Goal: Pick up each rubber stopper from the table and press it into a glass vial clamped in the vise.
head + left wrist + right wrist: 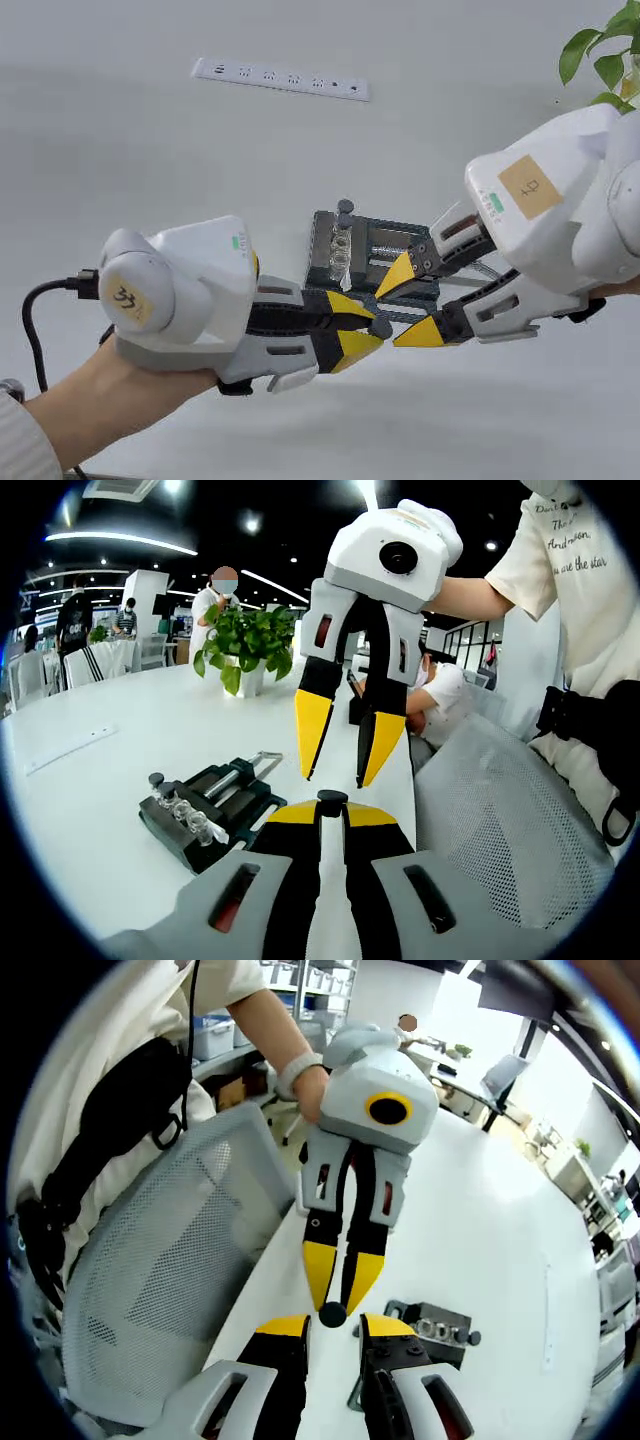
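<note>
My left gripper (377, 328) is shut on a dark rubber stopper (381, 327) held at its yellow tips, in the air in front of the vise (385, 250). My right gripper (387, 320) faces it tip to tip and stands open, its tips either side of the stopper. In the left gripper view the stopper (331, 798) sits at my left gripper's tips (331, 806), just under the open right gripper (337, 777). The vise clamps a row of glass vials (341, 246). Another dark stopper (345, 207) sits at the row's far end.
A white power strip (280, 78) lies at the back of the white table (150, 150). A potted plant (605, 55) stands at the right. A black cable (33, 310) trails from the left gripper. A mesh chair (500, 800) stands beside the table.
</note>
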Available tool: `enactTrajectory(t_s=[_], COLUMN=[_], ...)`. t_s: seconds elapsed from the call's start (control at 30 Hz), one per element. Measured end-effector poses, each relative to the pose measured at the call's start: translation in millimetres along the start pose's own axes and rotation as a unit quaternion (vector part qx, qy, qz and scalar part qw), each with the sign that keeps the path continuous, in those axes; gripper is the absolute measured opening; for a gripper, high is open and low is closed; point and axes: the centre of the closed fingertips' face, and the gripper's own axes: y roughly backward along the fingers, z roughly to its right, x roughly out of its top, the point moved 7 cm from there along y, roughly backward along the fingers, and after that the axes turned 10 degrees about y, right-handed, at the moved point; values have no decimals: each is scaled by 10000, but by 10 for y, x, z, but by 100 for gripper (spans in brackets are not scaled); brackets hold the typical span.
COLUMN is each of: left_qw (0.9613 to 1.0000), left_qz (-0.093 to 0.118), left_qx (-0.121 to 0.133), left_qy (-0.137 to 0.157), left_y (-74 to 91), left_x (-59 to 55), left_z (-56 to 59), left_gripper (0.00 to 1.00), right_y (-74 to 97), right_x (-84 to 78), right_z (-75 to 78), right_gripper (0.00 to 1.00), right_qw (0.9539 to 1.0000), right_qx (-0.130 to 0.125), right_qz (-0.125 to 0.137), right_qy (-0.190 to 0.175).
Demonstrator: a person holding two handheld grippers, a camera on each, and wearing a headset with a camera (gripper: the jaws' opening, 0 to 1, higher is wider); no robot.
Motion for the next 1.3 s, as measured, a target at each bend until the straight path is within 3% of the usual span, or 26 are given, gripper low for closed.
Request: enactTrajectory(t_s=[0.13,0.47,1.3], left_qw=[9997,9993,9992], left_qz=[99,145,135], left_qx=[-74,-177,-201], left_qy=[195,285,321], left_y=[12,19,20], left_x=[13,38,9], left_z=[8,25,18], left_gripper=[4,4,4], right_y=[-8,-31,-58], right_x=[-2,20,35], right_z=[-21,1,-10], right_gripper=[13,11,8], right_qw=[9999,9994,9990], right_qx=[40,47,170], right_qz=[-38,-57,-107], right_qy=[128,341,403])
